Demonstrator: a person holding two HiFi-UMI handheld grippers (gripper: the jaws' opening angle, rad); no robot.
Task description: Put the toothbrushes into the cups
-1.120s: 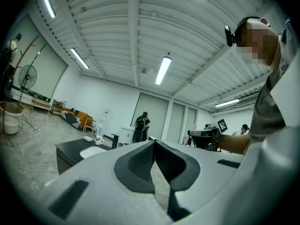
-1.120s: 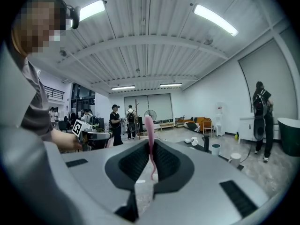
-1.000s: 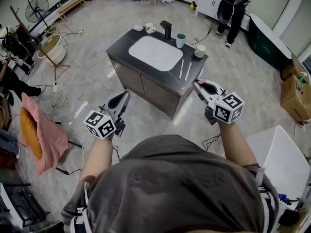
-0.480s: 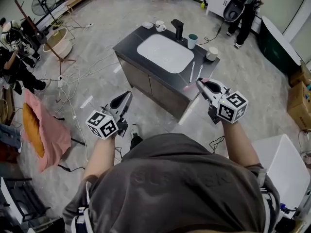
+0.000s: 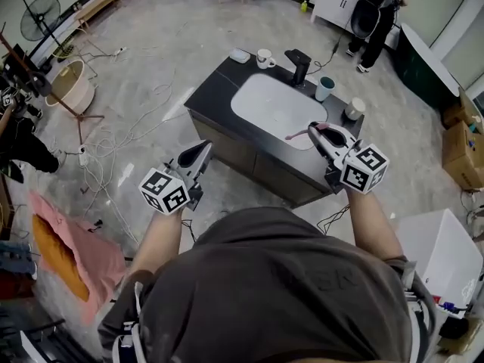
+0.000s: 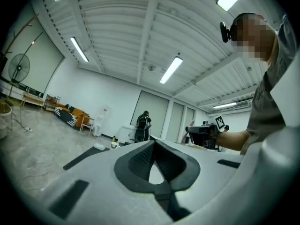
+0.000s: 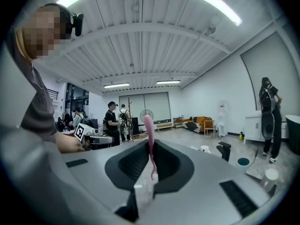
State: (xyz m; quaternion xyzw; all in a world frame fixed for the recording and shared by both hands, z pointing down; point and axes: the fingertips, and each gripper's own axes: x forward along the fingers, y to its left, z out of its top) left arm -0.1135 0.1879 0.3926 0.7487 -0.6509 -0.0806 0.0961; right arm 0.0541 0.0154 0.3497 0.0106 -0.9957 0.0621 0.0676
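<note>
My right gripper (image 5: pixel 315 129) is shut on a pink toothbrush (image 5: pixel 296 135), whose curved stem sticks up between the jaws (image 7: pixel 149 139). It hovers over the right front of the dark sink counter (image 5: pixel 214 95), beside the white basin (image 5: pixel 276 110). A teal cup (image 5: pixel 325 88) and a pale cup (image 5: pixel 354 109) stand on the counter's far right, also seen as the teal cup (image 7: pixel 243 161) and pale cup (image 7: pixel 270 174). My left gripper (image 5: pixel 203 150) is shut and empty, in front of the cabinet's left part. The white toothbrushes seen earlier are hidden.
A black faucet (image 5: pixel 300 63), a white mug (image 5: pixel 264 56) and a soap dish (image 5: pixel 240 55) sit at the counter's back. Cables (image 5: pixel 113 146) trail over the floor on the left. A person (image 5: pixel 374 10) stands beyond the cabinet. Cardboard boxes (image 5: pixel 461 146) and a white box (image 5: pixel 435 252) are on the right.
Both grippers have come much closer to the sink cabinet. The right one, still holding the pink toothbrush, is now over the countertop; the left one is just short of the cabinet front.
</note>
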